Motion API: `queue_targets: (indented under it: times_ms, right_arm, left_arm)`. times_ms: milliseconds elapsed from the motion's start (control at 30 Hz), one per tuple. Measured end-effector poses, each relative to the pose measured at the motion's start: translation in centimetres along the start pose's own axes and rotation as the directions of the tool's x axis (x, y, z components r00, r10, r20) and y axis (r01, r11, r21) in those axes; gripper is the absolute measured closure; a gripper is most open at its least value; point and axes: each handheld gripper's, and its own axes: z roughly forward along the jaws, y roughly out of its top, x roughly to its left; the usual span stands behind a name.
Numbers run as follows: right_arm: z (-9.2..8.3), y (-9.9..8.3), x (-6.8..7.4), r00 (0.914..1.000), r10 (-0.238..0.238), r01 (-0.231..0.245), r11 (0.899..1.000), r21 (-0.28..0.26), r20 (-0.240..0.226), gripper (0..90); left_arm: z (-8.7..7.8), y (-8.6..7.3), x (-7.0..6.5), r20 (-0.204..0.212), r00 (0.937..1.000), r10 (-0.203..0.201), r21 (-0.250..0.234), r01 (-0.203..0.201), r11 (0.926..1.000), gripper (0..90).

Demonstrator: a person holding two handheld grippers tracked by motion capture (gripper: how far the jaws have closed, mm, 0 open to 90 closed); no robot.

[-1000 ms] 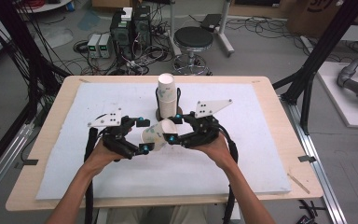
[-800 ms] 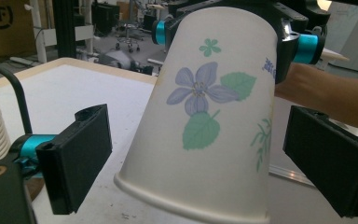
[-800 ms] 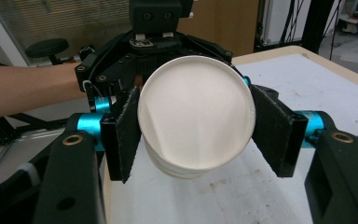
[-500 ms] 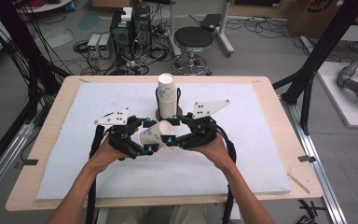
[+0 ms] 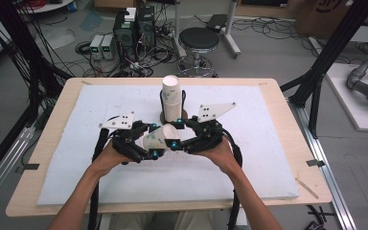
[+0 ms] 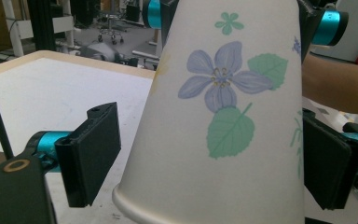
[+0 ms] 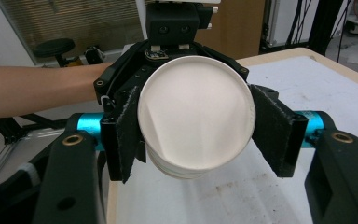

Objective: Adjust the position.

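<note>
The paper cup (image 5: 157, 139) lies on its side above the white surface (image 5: 268, 158), between the two tongs. The right tongs (image 5: 173, 143) clamp it near the base. The left tongs (image 5: 149, 149) have just been closing around its wider end, one pad still clear. Farther back stands a cup stack (image 5: 171, 98).

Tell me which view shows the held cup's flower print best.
The left gripper view: the cup sits close up there, with its purple flower and green leaves sharp. The high view shows the cup small between the two grippers, its print only faint. The right gripper view looks at the cup's plain white end, so no print.
</note>
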Motion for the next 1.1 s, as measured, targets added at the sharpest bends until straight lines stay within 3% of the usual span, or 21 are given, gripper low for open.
queue_targets:
  times_ms: [167,500,1100]
  right_arm:
    - [-0.02,0.0,0.04,1.0,0.001,-0.001,1.0,-0.003,-0.003,38.0]
    - [-0.06,-0.02,0.07,1.0,0.002,-0.002,1.0,-0.006,-0.008,38.1]
    - [-0.02,-0.23,-0.15,0.9997,0.006,-0.006,1.0,-0.007,-0.025,37.5]
  left_arm:
    - [-0.1,-0.03,-0.08,0.016,0.9995,0.026,0.007,-0.027,0.9996,22.1]
    - [-0.32,-0.01,-0.28,0.026,0.9988,0.041,0.004,-0.041,0.9991,28.9]
    - [-0.28,0.0,-0.37,0.032,0.9978,0.059,0.012,-0.059,0.9982,32.0]
